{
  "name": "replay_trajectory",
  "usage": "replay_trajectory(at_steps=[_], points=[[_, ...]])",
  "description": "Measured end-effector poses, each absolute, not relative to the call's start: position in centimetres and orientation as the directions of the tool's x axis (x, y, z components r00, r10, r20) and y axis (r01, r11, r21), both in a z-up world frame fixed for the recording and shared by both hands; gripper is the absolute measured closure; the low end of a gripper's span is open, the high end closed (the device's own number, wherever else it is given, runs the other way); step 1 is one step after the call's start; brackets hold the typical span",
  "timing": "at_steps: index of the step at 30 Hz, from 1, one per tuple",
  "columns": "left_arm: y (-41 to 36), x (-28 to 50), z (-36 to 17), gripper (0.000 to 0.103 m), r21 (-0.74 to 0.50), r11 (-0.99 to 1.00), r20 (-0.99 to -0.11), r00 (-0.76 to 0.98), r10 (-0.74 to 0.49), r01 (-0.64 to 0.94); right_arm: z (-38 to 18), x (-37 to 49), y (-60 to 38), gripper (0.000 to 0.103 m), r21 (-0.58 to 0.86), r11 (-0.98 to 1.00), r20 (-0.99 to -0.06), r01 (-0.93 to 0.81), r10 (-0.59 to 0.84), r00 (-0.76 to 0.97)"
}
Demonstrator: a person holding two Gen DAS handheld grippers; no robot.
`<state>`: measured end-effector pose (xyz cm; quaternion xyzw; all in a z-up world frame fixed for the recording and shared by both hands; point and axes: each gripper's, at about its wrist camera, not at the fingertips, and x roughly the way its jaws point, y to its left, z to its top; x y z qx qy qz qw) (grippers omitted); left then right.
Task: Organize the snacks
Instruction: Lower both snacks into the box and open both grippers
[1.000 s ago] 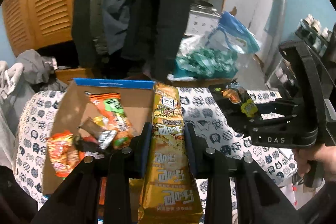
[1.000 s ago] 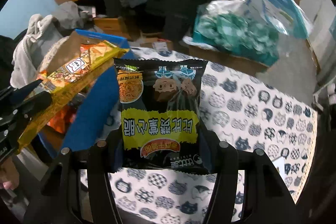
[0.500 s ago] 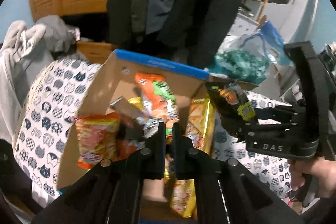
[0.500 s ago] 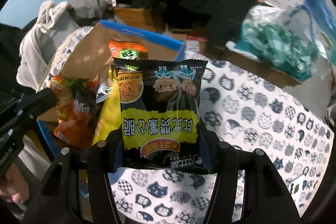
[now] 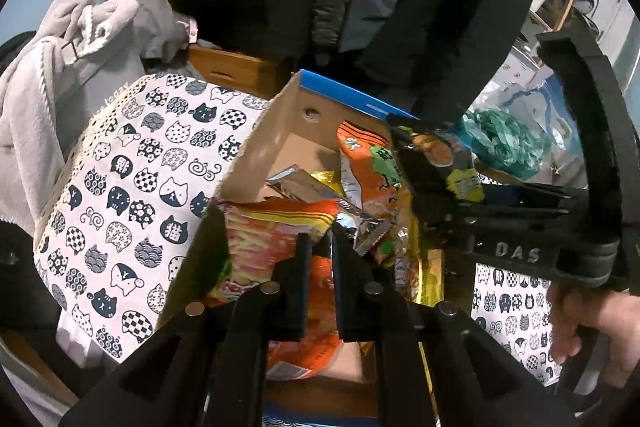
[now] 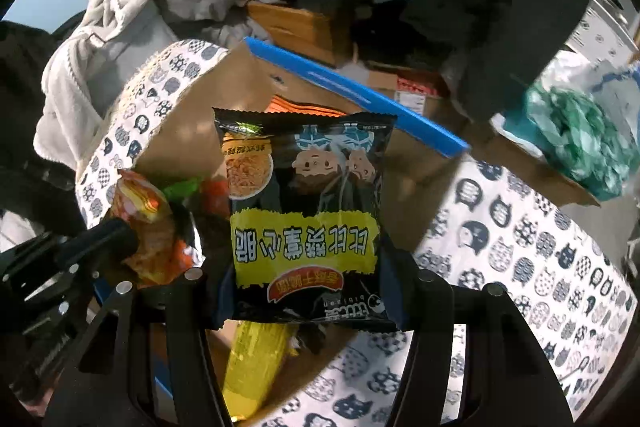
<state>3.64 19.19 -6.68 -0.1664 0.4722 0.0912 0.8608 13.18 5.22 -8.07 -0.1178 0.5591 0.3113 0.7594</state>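
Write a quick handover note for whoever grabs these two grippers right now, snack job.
Left gripper: shut, nothing in it, over the box.
Right gripper: clamped on the black packet, held above the box.
In the box: orange packets, a silver wrapper, the yellow bar.
Done: several snacks are boxed, yellow bar included.
Left: drop the black packet into the box. No loose snacks show on the cat-print cloth; check the parts that are out of view.
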Motion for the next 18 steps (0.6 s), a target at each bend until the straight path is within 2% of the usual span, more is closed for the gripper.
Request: replay_trajectory(at_steps=[5,7,10,14,16,18], points=[[20.0,3.5,-6.6,0.090,-0.213,0.917,-0.844,0.536,0.002,-0.338,-8.2,12.9,7.0,0.043,0.181,0.753,-0.922,-0.633,0.353,0.157],[20.2,3.4,-6.5,0.071,-0.212,0.912,-0.845,0.535,0.010,-0.351,-8.1,13.0,7.3,0.040,0.198,0.752,-0.919,-0.629,0.366,0.148],[20.4,3.0,-6.0,0.053,-0.199,0.910,-0.836,0.548,0.035,-0.363,-7.5,13.2,7.1,0.038,0.191,0.760,-0.914,-0.622,0.369,0.170],[20.2,2.5,-5.1,0.041,-0.180,0.917,-0.827,0.559,0.055,-0.357,-5.7,13.7,6.2,0.030,0.216,0.766,-0.893,-0.606,0.405,0.195],[19.9,2.4,-4.7,0.032,-0.161,0.922,-0.826,0.559,0.069,-0.351,-4.8,13.9,5.7,0.030,0.227,0.769,-0.883,-0.597,0.422,0.207],[19.6,2.1,-4.1,0.028,-0.141,0.929,-0.821,0.564,0.084,-0.343,-3.7,13.9,5.0,0.029,0.236,0.773,-0.871,-0.588,0.436,0.225]])
